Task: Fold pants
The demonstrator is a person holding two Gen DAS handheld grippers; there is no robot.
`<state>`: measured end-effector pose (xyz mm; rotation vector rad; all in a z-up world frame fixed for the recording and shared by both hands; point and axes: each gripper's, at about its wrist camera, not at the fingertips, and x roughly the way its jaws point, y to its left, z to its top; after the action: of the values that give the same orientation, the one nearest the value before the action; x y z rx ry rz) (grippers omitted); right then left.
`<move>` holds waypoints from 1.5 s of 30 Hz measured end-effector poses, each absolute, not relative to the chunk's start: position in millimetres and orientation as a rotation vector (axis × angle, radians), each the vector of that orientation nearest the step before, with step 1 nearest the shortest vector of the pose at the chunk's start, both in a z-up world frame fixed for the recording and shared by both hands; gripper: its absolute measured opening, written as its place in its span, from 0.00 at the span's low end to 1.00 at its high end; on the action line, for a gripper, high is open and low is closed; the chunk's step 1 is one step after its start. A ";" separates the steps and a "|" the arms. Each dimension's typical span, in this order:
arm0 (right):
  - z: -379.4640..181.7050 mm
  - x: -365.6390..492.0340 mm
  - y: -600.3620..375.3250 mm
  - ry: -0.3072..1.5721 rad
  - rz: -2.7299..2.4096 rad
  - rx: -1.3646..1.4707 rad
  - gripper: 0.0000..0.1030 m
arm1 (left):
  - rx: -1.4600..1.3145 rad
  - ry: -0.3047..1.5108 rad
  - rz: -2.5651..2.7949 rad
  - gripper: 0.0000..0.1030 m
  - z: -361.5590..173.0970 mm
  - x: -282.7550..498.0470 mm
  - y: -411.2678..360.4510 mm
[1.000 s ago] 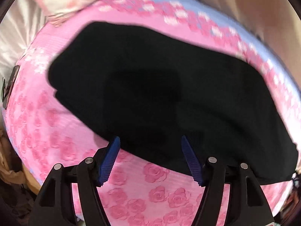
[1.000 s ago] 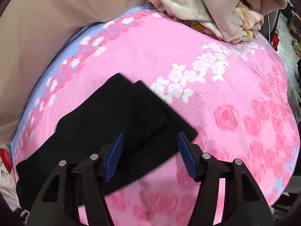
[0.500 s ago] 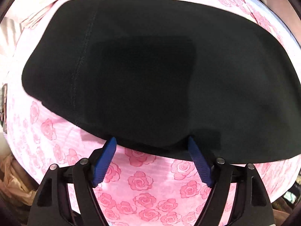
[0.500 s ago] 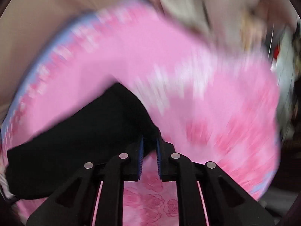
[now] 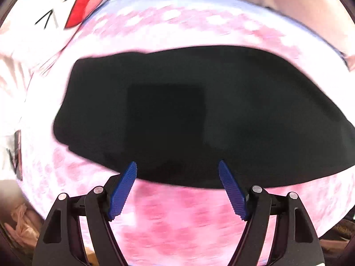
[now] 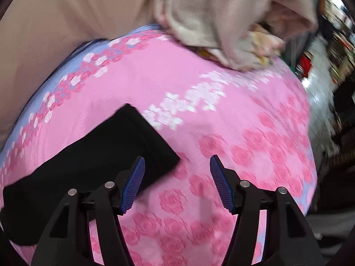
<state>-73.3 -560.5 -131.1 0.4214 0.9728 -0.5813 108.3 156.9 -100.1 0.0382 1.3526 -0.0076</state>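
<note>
Pink rose bedspread [image 6: 255, 137] bears black pants [image 6: 93, 155] left of opening right claw [image 6: 177, 161].

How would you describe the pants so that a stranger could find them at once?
Find the pink rose-print sheet that covers the surface. The pants lie flat on it, folded into a long strip. They are the only plain black thing; the cloth heap behind is pale beige.

The black pants [image 5: 199, 115] lie flat on the pink rose-print bedspread [image 6: 244, 115], folded into a long band with layered edges. One squared end [image 6: 142, 141] points toward the bed's middle; nothing grips the cloth.
</note>
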 end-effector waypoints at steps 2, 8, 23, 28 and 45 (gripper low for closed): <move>-128.0 -44.0 -559.4 0.976 -0.522 0.325 0.58 | 0.034 1.341 -0.039 0.72 -98.0 115.4 123.8; -157.3 23.6 -562.1 1.130 -0.330 0.239 0.11 | 0.137 1.371 -0.110 0.73 -130.0 118.0 35.3; -149.8 -71.5 -593.8 1.004 -0.395 0.437 0.76 | 0.096 1.439 0.068 0.87 -167.6 92.9 36.5; -182.3 -61.4 -585.7 1.021 -0.366 0.481 0.80 | 0.149 1.437 0.067 0.87 -161.9 96.7 19.8; -179.3 -57.1 -584.2 0.974 -0.389 0.694 0.49 | 0.059 1.408 -0.012 0.86 -156.4 85.1 39.8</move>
<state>-57.1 -584.2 -179.3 0.6938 0.9739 -0.3886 85.1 39.8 -156.4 0.0589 1.4081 -0.0123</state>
